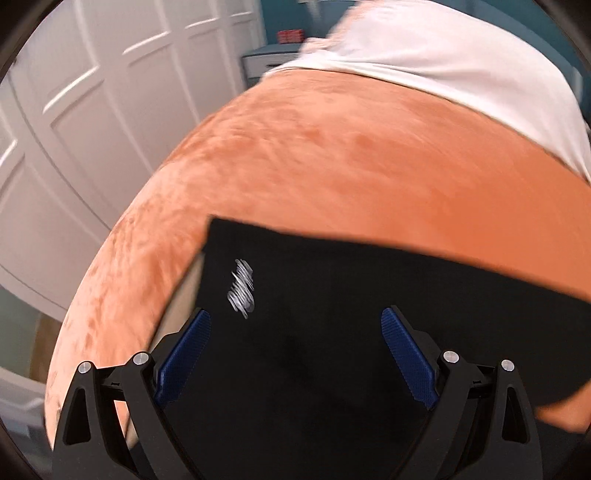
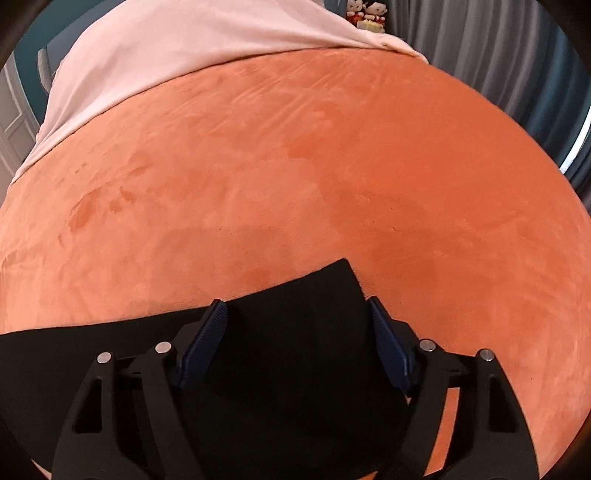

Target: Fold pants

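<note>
While both grippers hang spread over black pants lying flat on an orange bedspread, the left gripper alone sees their white logo; the right gripper, pads clear of the cloth, sees plush dolls.

Bed covered by an orange suede-like blanket, with black pants lying flat on its near part, a white print near one corner of them, and a pale pinkish-white sheet across the far end.
</note>
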